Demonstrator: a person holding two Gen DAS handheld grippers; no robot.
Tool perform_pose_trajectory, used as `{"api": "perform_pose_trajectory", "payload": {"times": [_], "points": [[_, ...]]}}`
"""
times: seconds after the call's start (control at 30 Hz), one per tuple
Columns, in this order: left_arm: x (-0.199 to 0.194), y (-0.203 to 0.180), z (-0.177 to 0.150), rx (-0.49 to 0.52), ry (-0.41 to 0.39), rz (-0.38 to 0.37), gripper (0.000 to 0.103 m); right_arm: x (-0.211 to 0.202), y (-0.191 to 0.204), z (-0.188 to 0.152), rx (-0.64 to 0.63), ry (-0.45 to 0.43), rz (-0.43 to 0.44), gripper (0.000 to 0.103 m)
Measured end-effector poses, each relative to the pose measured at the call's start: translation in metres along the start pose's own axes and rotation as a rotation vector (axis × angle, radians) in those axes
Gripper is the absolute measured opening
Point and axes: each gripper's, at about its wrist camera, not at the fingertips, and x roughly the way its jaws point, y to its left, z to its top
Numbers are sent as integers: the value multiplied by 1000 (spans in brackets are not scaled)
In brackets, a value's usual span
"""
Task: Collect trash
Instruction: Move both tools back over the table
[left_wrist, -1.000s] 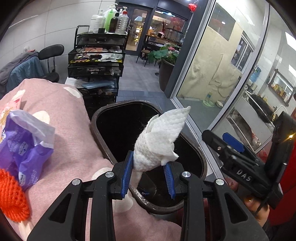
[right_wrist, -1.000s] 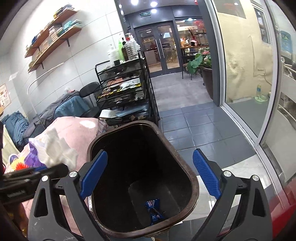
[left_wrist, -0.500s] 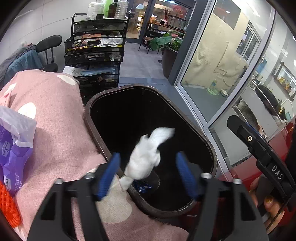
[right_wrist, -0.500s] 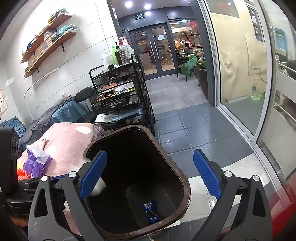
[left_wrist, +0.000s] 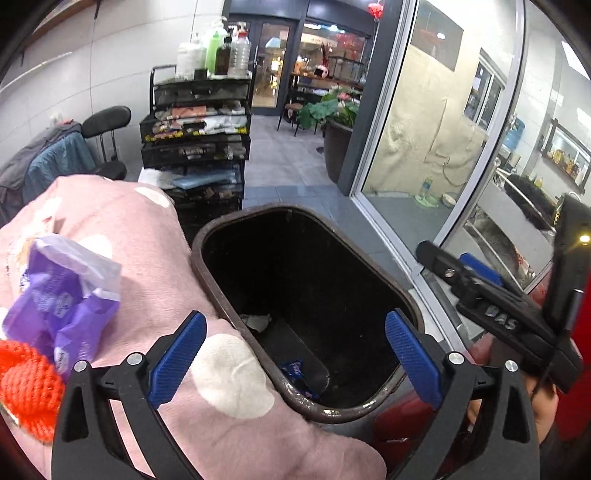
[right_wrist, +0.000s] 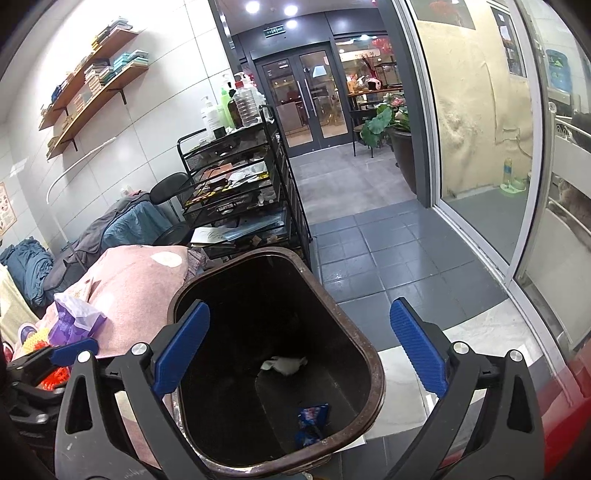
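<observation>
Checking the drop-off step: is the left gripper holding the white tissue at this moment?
No: the left gripper is open and empty, and the white tissue lies at the bottom of the trash bin.

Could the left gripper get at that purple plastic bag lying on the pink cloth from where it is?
Probably yes. The left gripper is open and empty, and the purple bag lies uncovered on the pink cloth, just to its left. Only the orange mesh touches the bag's near edge; nothing else blocks the way.

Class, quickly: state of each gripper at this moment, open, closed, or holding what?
Left gripper: jaws open, holding nothing, above the bin.
Right gripper: jaws open, holding nothing.
</observation>
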Motion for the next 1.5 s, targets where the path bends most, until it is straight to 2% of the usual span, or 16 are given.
{"api": "perform_pose_trajectory", "payload": {"times": [0.4, 0.67, 0.97, 1.3, 1.5], "points": [[-54, 10, -11, 9, -139, 69, 98, -1, 21, 2, -13, 9, 63, 97], [-86, 40, -27, -59, -221, 135, 98, -6, 52, 2, -68, 9, 143, 97], [-119, 82, -60, -158, -252, 246, 98, -10, 109, -9, -170, 51, 300, 97], [-158, 144, -100, -311, -247, 362, 98, -23, 187, -34, -314, 105, 487, 97], [-177, 178, -124, -375, -222, 461, 98, -28, 229, -50, -385, 164, 592, 97]]}}
